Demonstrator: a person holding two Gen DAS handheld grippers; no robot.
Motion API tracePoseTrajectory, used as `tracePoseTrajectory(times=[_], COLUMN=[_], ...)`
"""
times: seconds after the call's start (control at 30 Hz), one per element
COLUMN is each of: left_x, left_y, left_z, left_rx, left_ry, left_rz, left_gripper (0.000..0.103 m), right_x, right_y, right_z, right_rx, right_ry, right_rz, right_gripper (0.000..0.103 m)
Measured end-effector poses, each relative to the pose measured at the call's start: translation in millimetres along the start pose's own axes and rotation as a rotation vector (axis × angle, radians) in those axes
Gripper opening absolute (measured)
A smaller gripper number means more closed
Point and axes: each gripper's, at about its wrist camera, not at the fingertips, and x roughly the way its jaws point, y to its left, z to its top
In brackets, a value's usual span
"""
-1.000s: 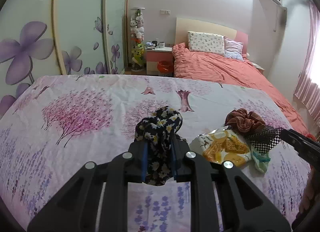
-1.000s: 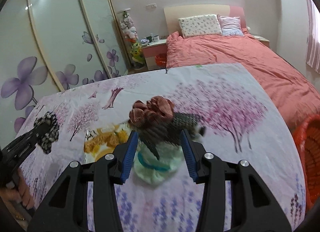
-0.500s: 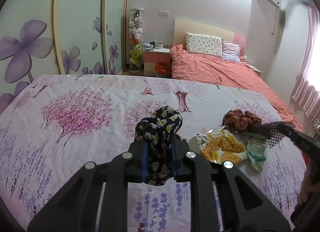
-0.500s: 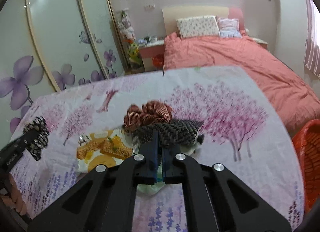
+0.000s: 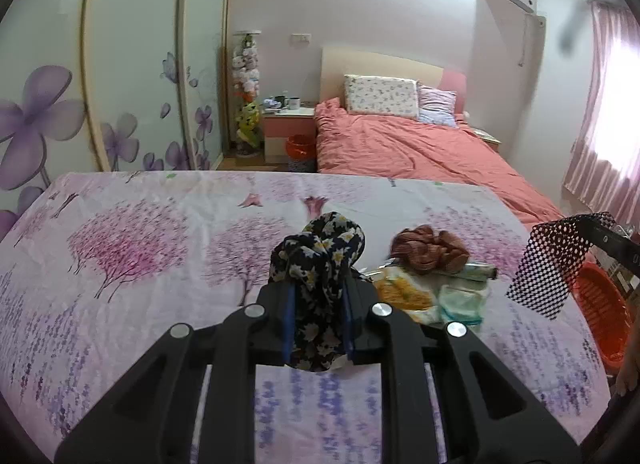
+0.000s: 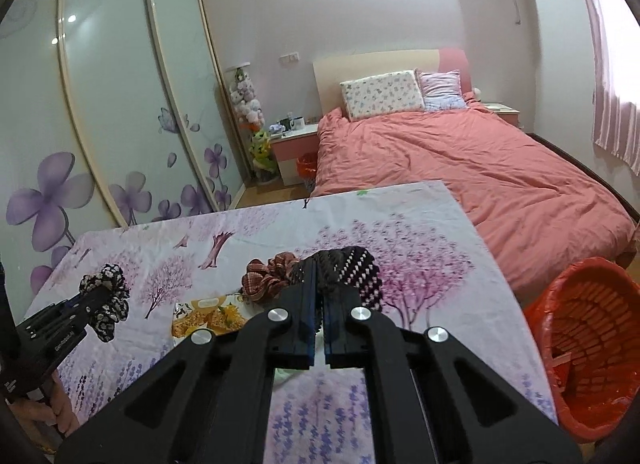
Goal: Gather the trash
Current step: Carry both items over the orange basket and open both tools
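My left gripper (image 5: 318, 288) is shut on a black floral scrunchie (image 5: 320, 248), held just above the flowered cloth; it also shows in the right wrist view (image 6: 105, 302). My right gripper (image 6: 318, 268) is shut on a black-and-white checked cloth piece (image 6: 356, 272), lifted off the table; in the left wrist view the piece (image 5: 550, 264) hangs at the right near the orange basket (image 5: 600, 306). A brown scrunchie (image 5: 428, 250), a yellow snack wrapper (image 5: 402, 292) and a pale green wrapper (image 5: 462, 298) lie on the cloth.
The orange basket (image 6: 588, 348) with a red liner stands on the floor off the table's right edge. A bed with a coral duvet (image 6: 460, 168) lies beyond the table. A nightstand (image 6: 294, 144) and sliding wardrobe doors (image 6: 112, 104) are at the back left.
My right gripper closed on the checked cloth piece, lifted it off the pile and moved it right toward the orange basket. My left gripper kept holding the floral scrunchie in place.
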Motion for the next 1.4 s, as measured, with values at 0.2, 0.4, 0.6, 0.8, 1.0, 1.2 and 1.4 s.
tracePoseTrajectory(times=[0.2, 0.4, 0.6, 0.8, 1.0, 1.2, 1.4], left_x=[-6.8, -10.1, -10.4, -7.6, -7.7, -7.0, 0.8], left_y=[-28.6, -58.7, -93.4, -128.6, -176.8, -235.8, -306.9], left_z=[2.2, 1.9, -0.4, -3.7, -8.0, -12.2, -20.1], left_rx=[0.028, 0.06, 0.09, 0.12, 0.154, 0.184, 0.232], left_ry=[-0.007, -0.003, 0.006, 0.02, 0.036, 0.052, 0.08], left_rz=[-0.047, -0.098, -0.166, -0.233, -0.323, -0.436, -0.555], left_gripper=[0.019, 0.019, 0.019, 0.019, 0.019, 0.019, 0.019], right_x=[-20.5, -35.7, -47.8, -59.6, -74.0, -90.5, -105.3], right_y=[-15.9, -40.6, -63.0, -87.4, -119.4, -155.8, -200.2], right_z=[-1.3, -2.8, -6.2, -9.7, -11.3, -11.6, -13.0], right_rx=[0.009, 0.035, 0.05, 0.063, 0.1, 0.131, 0.189], right_ry=[-0.028, -0.049, -0.06, -0.074, -0.094, -0.126, -0.145], right_rz=[-0.022, -0.058, -0.09, -0.12, -0.147, -0.181, -0.21], right_gripper=[0.003, 0.003, 0.003, 0.003, 0.003, 0.003, 0.003])
